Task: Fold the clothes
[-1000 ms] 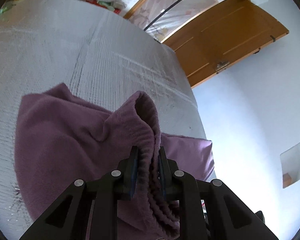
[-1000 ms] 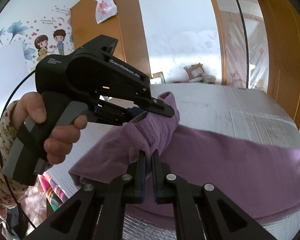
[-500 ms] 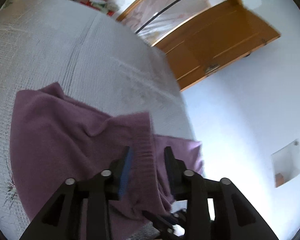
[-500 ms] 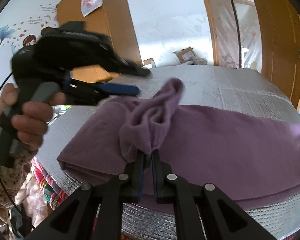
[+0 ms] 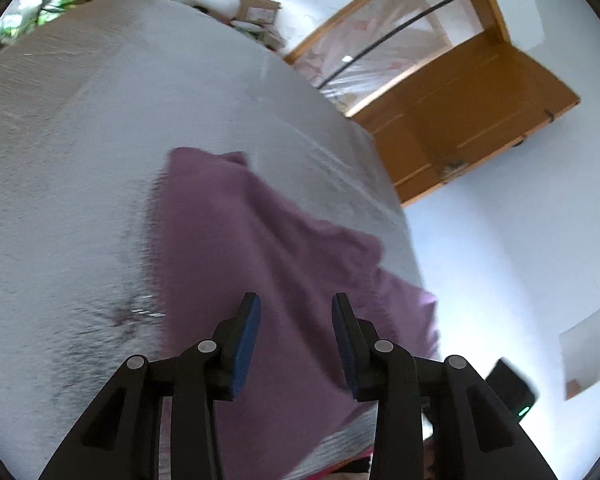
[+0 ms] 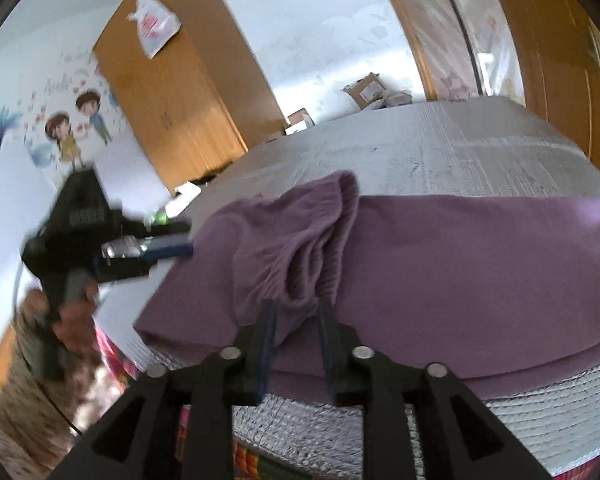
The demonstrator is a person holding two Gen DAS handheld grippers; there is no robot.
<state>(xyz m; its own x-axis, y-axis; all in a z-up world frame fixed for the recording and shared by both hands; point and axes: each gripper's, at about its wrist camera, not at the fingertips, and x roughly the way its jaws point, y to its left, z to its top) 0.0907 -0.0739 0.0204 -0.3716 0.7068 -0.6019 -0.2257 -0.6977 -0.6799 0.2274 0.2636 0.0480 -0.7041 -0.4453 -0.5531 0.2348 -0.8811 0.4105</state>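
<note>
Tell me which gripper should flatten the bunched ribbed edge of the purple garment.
Probably right: the right gripper has just opened with the ribbed edge bunched between its fingers, while the left gripper hangs open over flat cloth.

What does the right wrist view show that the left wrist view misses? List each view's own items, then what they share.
Only the right wrist view: the ribbed cuff bunched up between the right gripper jaws, which have just been opening; the left gripper seen from outside, off to the garment's left, in a hand; a wardrobe and cartoon wall stickers.
Only the left wrist view: the left gripper from behind, jaws apart with nothing between them, and a wall recess.
Both: the purple garment lying on the grey quilted surface.
</note>
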